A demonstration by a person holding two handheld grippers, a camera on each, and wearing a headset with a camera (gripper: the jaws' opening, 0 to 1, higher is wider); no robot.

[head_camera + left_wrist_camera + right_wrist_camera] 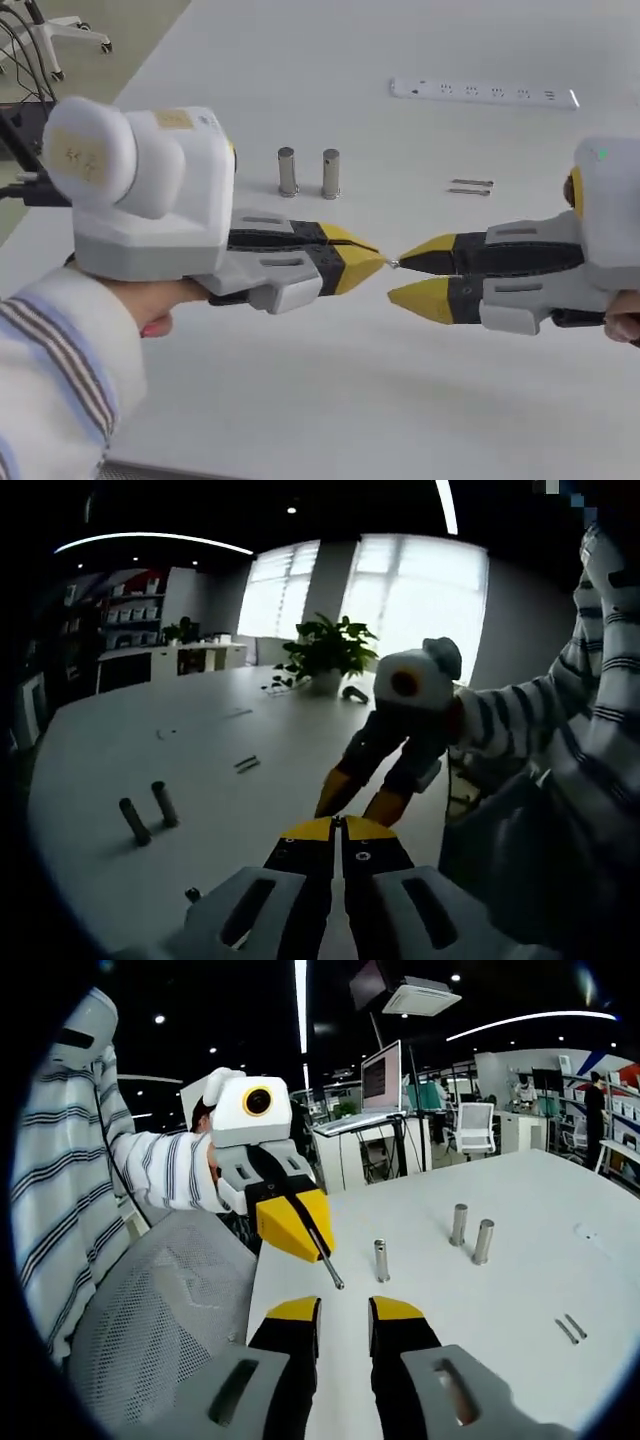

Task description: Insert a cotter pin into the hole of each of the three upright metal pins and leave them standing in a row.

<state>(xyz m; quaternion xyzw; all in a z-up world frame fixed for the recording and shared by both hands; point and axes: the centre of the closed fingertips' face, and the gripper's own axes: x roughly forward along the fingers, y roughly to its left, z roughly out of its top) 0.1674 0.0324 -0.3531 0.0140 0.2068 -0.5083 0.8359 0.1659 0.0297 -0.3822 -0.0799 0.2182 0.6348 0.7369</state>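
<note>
**Left gripper pinching a cotter pin, right one open right in front of it**

Your left gripper [375, 262] has its yellow-tipped jaws squeezed together on a thin grey metal cotter pin [328, 1263]. The pin pokes out past the tips and is held up off the white table [300, 400].

Your right gripper [394, 278] faces it tip to tip, with the jaws parted a modest way and nothing between them. In the head view its upper jaw tip sits right at the free end of the held pin. I can't tell if they actually touch.

Two short silver metal pins [287, 171] [331, 173] stand upright side by side on the table beyond the left gripper. In the right gripper view a third silver metal pin [381, 1260] stands upright by itself, nearer the grippers and apart from that pair.

Two spare cotter pins [472, 186] lie flat next to each other, off to the right of the pair. A white power strip [485, 93] lies further back.
</note>
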